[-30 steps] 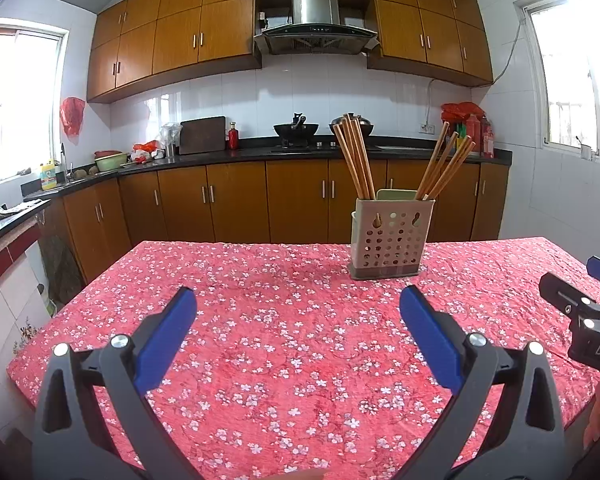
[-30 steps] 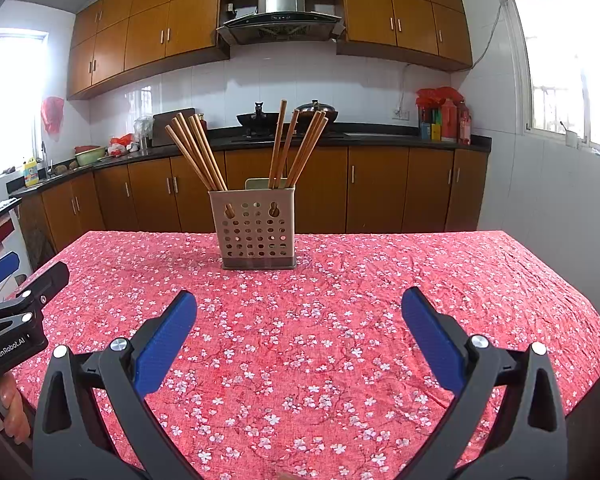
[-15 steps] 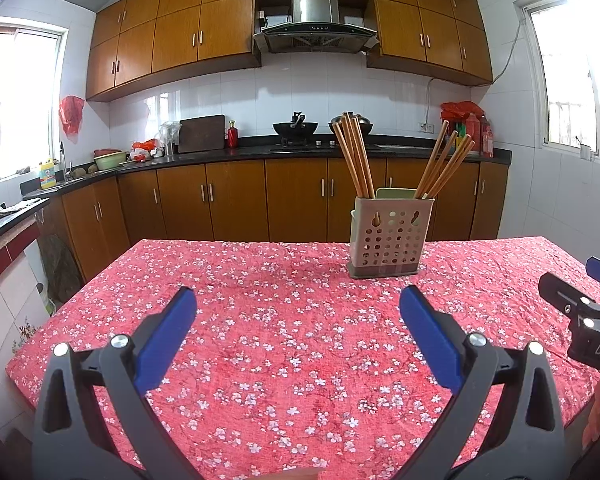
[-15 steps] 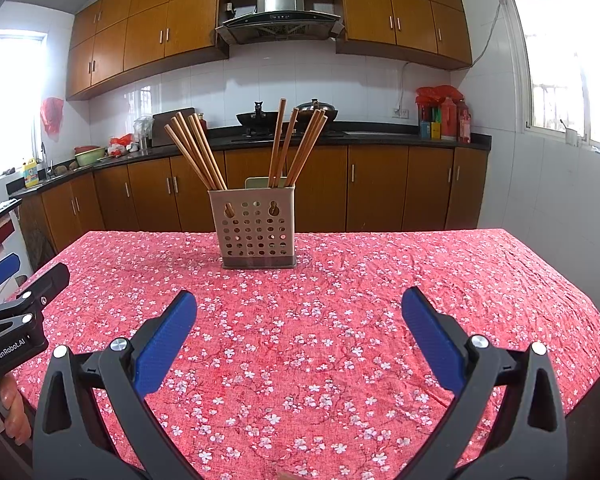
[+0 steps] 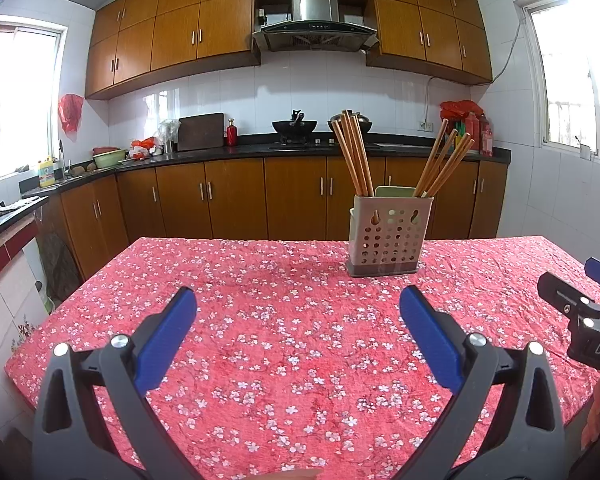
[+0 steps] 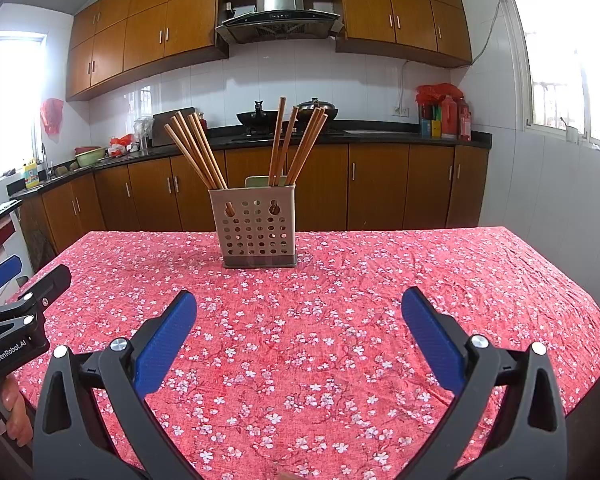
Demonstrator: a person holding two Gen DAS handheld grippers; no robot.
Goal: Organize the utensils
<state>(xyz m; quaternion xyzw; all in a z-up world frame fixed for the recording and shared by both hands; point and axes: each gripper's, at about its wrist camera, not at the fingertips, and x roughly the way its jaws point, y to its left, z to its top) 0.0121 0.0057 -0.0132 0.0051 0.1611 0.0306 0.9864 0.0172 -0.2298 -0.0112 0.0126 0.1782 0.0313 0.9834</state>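
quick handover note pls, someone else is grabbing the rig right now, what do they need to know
Left gripper: jaws open, empty, above the red floral tablecloth.
Right gripper: jaws open, empty, same height.
Utensil holder stands upright mid-table, nearer the far edge. Chopsticks sit in it in two bunches: left bunch, right bunch.
Done: every chopstick in view is in the holder; none lies loose on the cloth.
Left: probably only a check of the holder; nothing else is visible to sort.

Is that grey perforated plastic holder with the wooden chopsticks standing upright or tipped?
Upright: the grey perforated plastic holder sits flat on the red floral tablecloth, wooden chopsticks leaning out.
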